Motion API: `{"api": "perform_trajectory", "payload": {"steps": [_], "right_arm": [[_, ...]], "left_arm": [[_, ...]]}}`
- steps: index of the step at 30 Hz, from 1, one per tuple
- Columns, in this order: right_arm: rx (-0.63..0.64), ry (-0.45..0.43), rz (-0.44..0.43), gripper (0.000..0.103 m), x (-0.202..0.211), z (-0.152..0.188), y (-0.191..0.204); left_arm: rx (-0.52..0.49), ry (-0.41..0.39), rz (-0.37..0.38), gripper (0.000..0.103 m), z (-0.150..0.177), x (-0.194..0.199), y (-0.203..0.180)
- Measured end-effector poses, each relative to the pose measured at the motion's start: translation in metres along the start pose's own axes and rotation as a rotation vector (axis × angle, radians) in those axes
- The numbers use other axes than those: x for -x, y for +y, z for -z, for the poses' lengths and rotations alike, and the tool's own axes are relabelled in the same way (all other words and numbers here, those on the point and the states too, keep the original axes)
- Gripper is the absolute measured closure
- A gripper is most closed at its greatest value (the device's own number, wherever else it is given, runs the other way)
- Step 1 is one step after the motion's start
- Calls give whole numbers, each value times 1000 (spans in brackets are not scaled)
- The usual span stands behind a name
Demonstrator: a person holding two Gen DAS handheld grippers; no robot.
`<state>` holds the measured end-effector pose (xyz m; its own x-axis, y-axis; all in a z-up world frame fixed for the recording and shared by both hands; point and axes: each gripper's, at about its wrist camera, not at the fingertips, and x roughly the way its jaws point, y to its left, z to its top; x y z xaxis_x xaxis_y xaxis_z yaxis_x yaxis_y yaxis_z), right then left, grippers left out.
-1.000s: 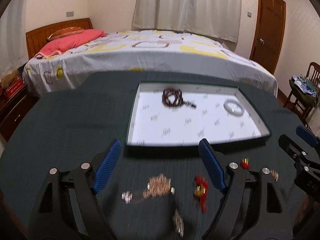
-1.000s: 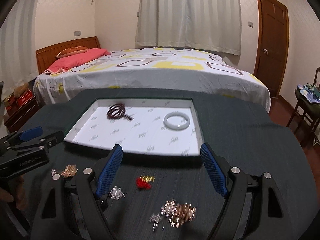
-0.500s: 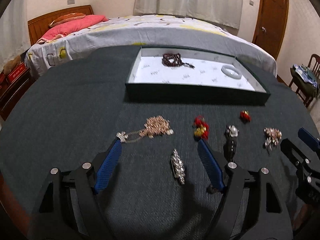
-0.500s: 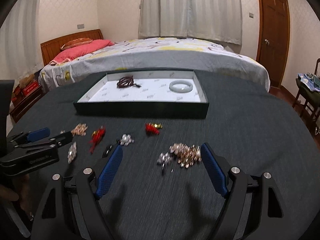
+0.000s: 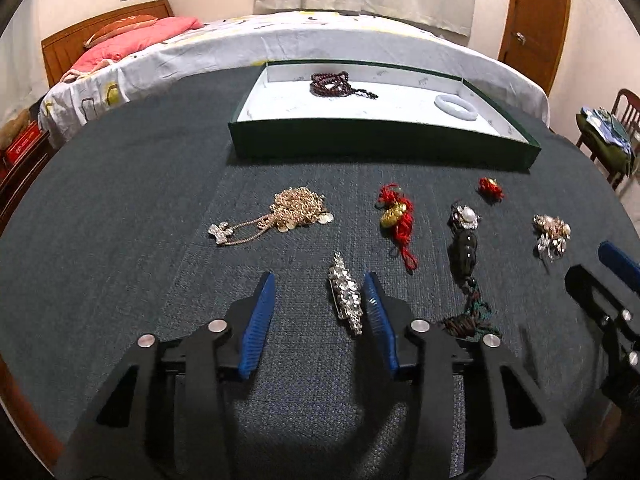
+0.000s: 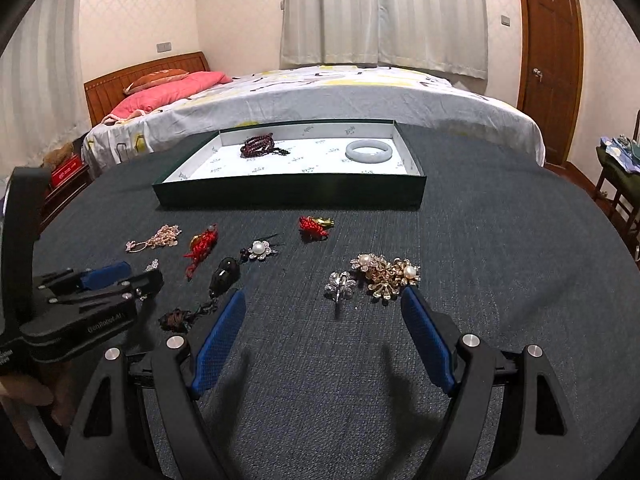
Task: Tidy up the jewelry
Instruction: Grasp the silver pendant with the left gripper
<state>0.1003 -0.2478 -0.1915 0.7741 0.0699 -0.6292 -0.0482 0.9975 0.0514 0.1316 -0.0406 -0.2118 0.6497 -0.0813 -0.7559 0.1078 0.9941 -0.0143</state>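
Note:
A long silver rhinestone brooch point(image 5: 346, 294) lies on the dark table between the fingers of my left gripper point(image 5: 318, 280). The jaws are closing. The right pad is almost against the brooch and the left pad stands well clear. My right gripper point(image 6: 322, 294) is open low over the table, with a small silver flower brooch point(image 6: 340, 286) between its tips and a gold and pearl cluster point(image 6: 384, 274) just beyond. The green tray point(image 5: 384, 140) holds a dark bead bracelet point(image 5: 332, 84) and a white bangle point(image 5: 456, 106).
Loose on the table lie a gold chain necklace point(image 5: 296, 208), a red knot with a gold charm point(image 5: 396, 212), a small red knot point(image 5: 490, 188) and a pearl brooch on a dark pendant point(image 5: 464, 240). A bed point(image 6: 320, 92) stands behind the table and a chair point(image 5: 616, 136) at the right.
Both grippers have come down and back from over the tray to low over the loose jewelry. The left jaws have narrowed around the silver brooch.

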Motion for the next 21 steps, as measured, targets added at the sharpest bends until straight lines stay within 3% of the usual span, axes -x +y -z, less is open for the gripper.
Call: {"api": "perform_trajectory", "payload": {"steps": [4,7,21], "right_arm": [[-4,-1,1,26,0,0,0],[-2,-2,1,26,0,0,0],[27,18,-37,26,-7,-8,22]], "left_arm": [[-28,-10,20,81,1,0,-4],[-49,-18,24,88,2,0,-8],[-32,-60,-6,89,-5,15,9]]}}
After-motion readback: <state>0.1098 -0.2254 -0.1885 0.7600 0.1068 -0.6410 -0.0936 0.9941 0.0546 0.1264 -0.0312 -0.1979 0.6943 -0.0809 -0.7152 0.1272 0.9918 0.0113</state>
